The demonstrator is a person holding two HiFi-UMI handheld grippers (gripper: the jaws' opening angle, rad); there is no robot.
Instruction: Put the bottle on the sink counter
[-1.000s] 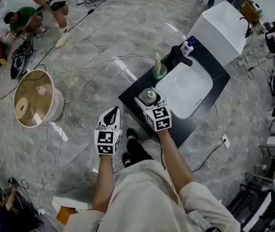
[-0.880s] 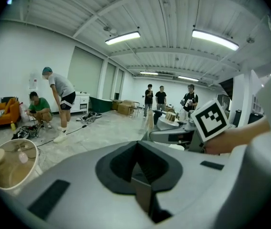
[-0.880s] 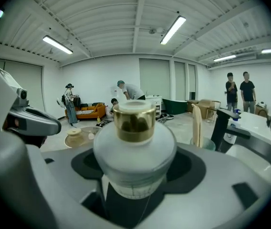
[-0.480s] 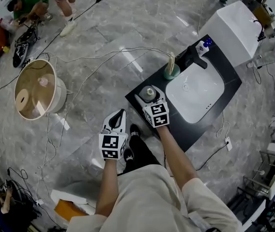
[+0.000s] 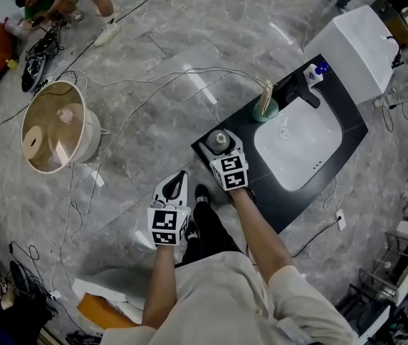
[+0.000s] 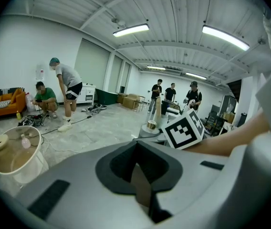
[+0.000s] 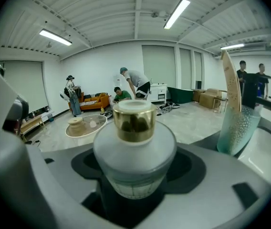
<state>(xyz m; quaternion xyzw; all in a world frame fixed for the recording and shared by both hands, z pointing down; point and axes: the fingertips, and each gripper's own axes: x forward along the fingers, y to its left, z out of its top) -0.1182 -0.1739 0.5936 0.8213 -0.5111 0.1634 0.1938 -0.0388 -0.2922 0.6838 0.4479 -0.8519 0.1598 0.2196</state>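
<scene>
The frosted bottle (image 7: pixel 134 151) with its gold collar looks like glass: stiff, fairly heavy, slick and breakable. It is best held round its wide body, where the right gripper (image 5: pixel 223 148) pinches it now. Just beneath that gripper is the near corner of the sink counter (image 5: pixel 246 134); the left gripper (image 5: pixel 173 190), jaws pressed together on nothing, hangs behind and to its left.

Black sink counter (image 5: pixel 238 131), green cup (image 5: pixel 265 111) + blue-cap btl (image 5: pixel 314 72) on it, cables (image 5: pixel 189 69) on floor (image 5: pixel 189 27)

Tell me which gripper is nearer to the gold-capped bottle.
Right. The right gripper has the bottle between its jaws, over the black counter's corner. The left gripper is apart from it, over the floor, shut and empty.
</scene>
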